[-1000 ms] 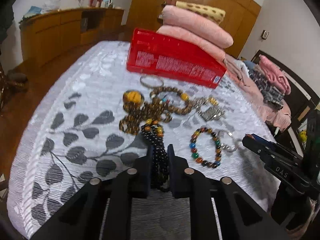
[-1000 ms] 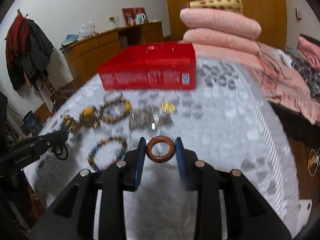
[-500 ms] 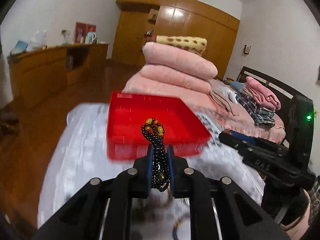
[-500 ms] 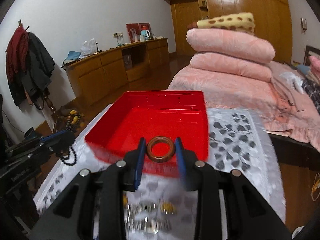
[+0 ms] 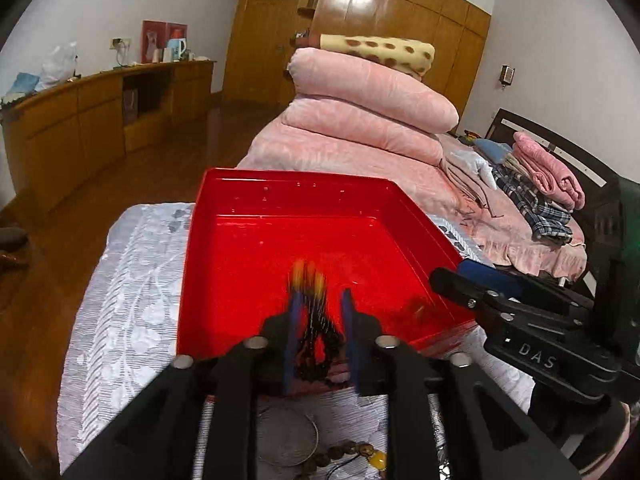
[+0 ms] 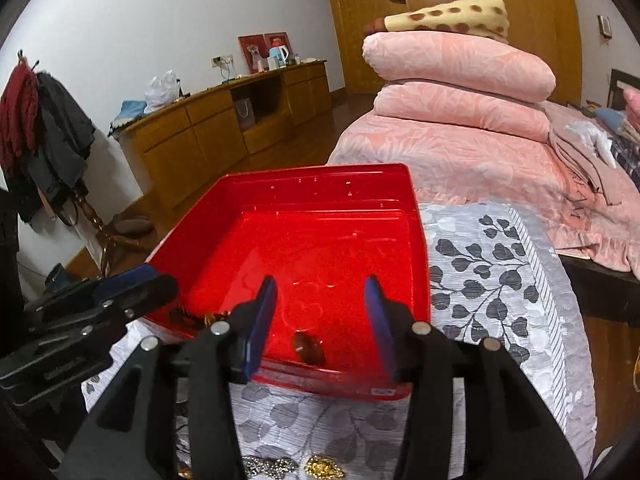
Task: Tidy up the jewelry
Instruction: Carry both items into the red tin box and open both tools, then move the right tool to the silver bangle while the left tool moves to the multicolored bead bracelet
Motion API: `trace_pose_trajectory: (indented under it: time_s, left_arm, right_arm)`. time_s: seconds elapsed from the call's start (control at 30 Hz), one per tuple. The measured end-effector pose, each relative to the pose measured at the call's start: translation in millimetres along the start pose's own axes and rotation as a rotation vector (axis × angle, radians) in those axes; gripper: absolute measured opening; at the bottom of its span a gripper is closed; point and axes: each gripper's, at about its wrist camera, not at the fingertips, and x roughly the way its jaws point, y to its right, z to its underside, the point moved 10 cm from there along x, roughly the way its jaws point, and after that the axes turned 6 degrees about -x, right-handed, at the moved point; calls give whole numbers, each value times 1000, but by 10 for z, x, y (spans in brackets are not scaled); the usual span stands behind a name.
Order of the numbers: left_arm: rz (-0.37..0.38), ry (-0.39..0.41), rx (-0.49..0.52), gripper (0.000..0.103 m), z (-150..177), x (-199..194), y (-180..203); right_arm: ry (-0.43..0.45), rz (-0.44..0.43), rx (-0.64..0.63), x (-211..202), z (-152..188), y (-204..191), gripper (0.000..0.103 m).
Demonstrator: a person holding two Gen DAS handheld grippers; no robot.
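A red plastic tray [image 5: 224, 264] [image 6: 416, 240] stands on the leaf-patterned tablecloth, and both grippers hang over its near edge. My left gripper [image 5: 320, 300] is opening. A black bead bracelet with orange beads [image 5: 316, 320] is blurred between its blue pads, slipping down and no longer pinched. In the right wrist view the dark beads [image 6: 192, 316] show inside the tray under the left gripper [image 6: 156, 284]. My right gripper [image 6: 321, 284] is opening with nothing between its pads. The brown ring [image 6: 308, 348] lies blurred on the tray floor below it. The right gripper [image 5: 444, 280] shows at the tray's right corner.
More jewelry lies on the cloth in front of the tray: a thin metal bangle [image 5: 286, 436], a brown bead strand with a yellow bead [image 5: 352, 452], silver [image 6: 272, 466] and gold [image 6: 322, 466] pieces. Folded pink quilts [image 5: 360, 112] rise behind, a wooden sideboard [image 6: 208, 136] stands left.
Both grippers moved forward from the jewelry pile to over the red tray. Both jaws spread apart. The brown ring left the right gripper and dropped into the tray; the black bracelet came loose.
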Motion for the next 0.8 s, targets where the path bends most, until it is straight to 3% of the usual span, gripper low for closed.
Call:
trace_pose_trajectory:
  time_s: [0.03,0.23,0.47,0.67,0.8]
  left_arm:
    - [0,9,-2,41,-10,-30,3]
    - [-27,51,6,49,-65,-283,-50]
    - [-99,143,22,72,162,-870,-119]
    - [-121,83,15,76,667,-1143,-151]
    - [-146,12,-25,76,1047,-1182,-266]
  right_arm:
    - [5,3,1,-27,-2,7,45]
    - [62,40,13,-438,122,10,52]
    - [33,55,50,-878,714,-83,56]
    - [-78,54,83,-962,1304,-187,56]
    - [-106,52,83,-1004,1485,-242,56]
